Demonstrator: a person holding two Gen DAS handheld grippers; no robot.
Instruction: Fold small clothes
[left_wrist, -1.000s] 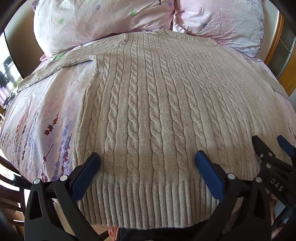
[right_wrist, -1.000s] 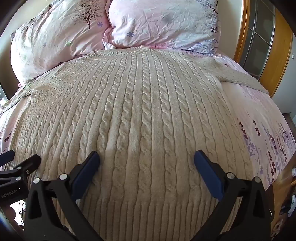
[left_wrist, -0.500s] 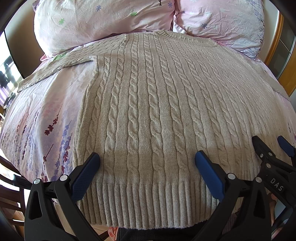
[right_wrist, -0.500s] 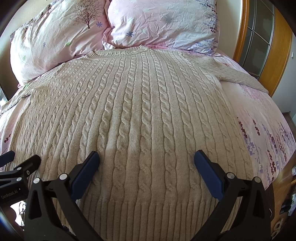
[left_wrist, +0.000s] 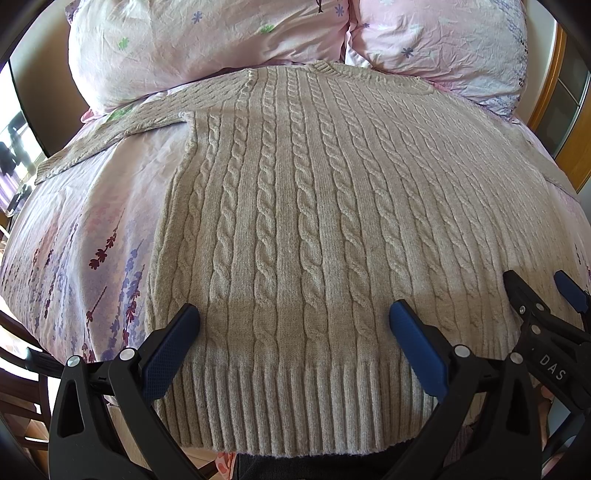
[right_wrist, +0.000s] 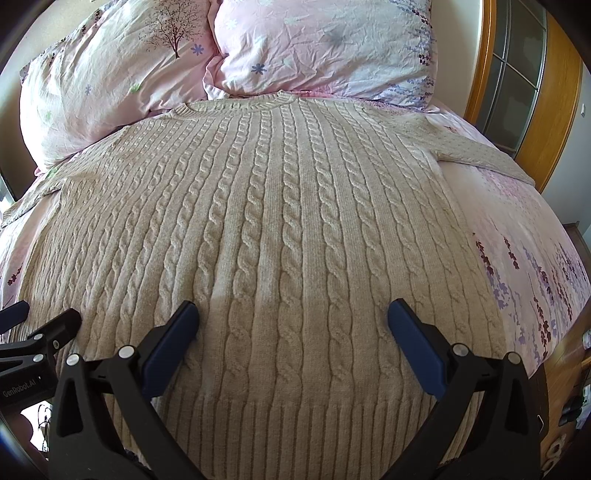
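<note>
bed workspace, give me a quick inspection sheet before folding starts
Surface: bed sheet, pink with a flower print.
Job's things: cable-knit sweater spread flat, collar toward the pillows, both sleeves out sideways, hem nearest the grippers.
Clutter: two pillows at the head.
Grippers: left gripper and right gripper both open over the hem, holding nothing.
Cables: nothing seen.
Surroundings: wooden-framed glass door on the right.

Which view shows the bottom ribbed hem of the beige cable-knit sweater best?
The left wrist view: the beige cable-knit sweater's ribbed hem shows down to its bottom edge, between the open left gripper's fingers. The right wrist view shows only the hem's upper ribbing, cut off at the frame bottom.
</note>
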